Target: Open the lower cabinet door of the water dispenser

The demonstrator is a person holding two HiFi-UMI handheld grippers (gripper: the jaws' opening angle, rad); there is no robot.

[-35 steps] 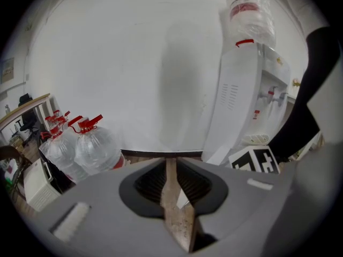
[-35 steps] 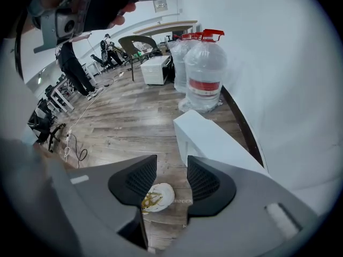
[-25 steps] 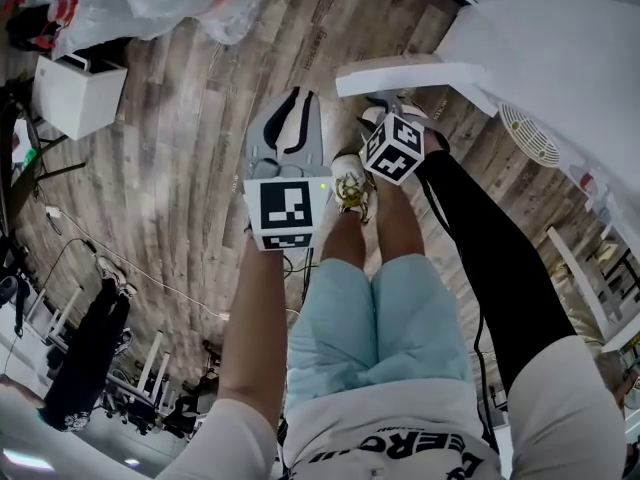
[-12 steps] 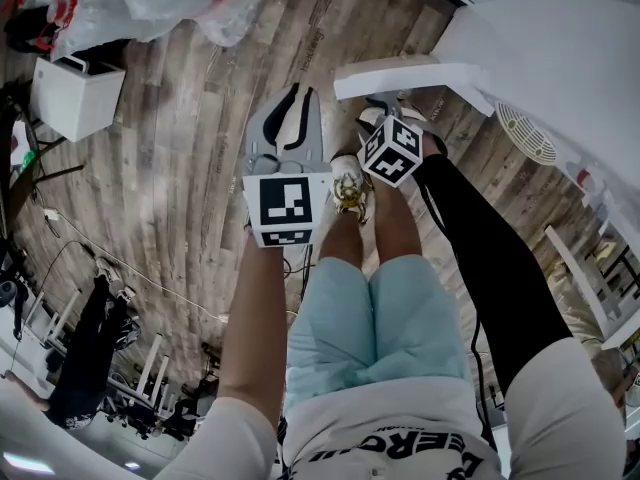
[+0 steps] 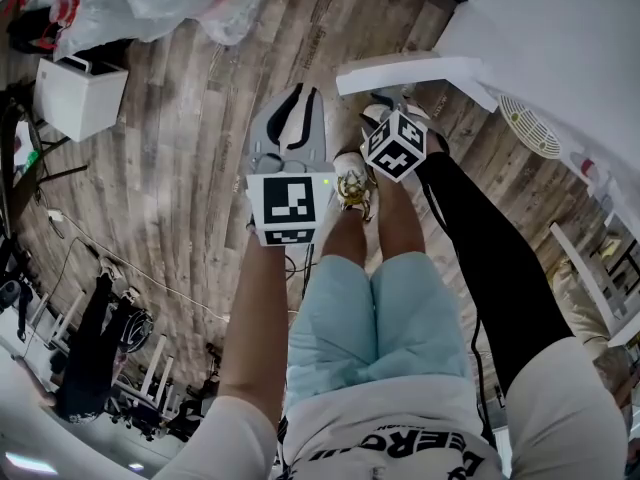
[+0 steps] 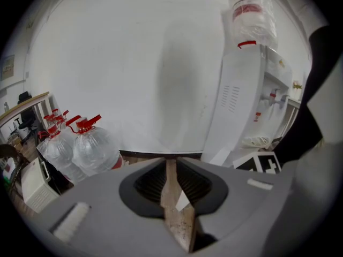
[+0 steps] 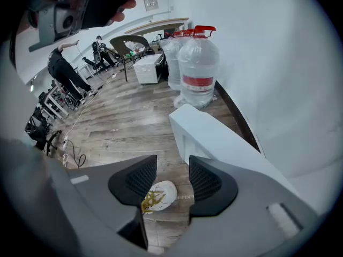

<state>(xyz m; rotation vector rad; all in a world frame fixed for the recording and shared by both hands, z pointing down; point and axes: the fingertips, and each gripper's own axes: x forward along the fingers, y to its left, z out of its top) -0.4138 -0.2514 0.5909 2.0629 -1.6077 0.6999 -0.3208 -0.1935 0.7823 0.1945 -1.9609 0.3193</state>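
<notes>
Over the last second almost nothing has moved: the right gripper (image 5: 388, 110) has drifted only slightly by the free edge of the white cabinet door (image 5: 410, 71), and the door itself sits where it did, already swung out from the foot of the water dispenser (image 5: 560, 48) over the wooden floor (image 5: 180, 168). That reads as the opening being largely done – the door stands well clear of the cabinet front, and what is left looks like letting go or pushing it a little wider. The right gripper view shows its jaws apart with nothing between them; only the person's shoe (image 7: 158, 194) on the floor shows through the gap, and the door (image 7: 214, 138) lies just beyond the right-hand jaw, not touched so far as can be told. The left gripper (image 5: 298, 93) hangs beside it above bare floor, its jaws drawn almost together on nothing, a thin strip of floor showing between them. The left gripper view alone gives the dispenser (image 6: 241, 100) upright against the wall with a bottle (image 6: 252, 12) on top – the head view cuts that off. Both gripper views also show spare water jugs (image 7: 198, 68) standing along the wall's foot.
</notes>
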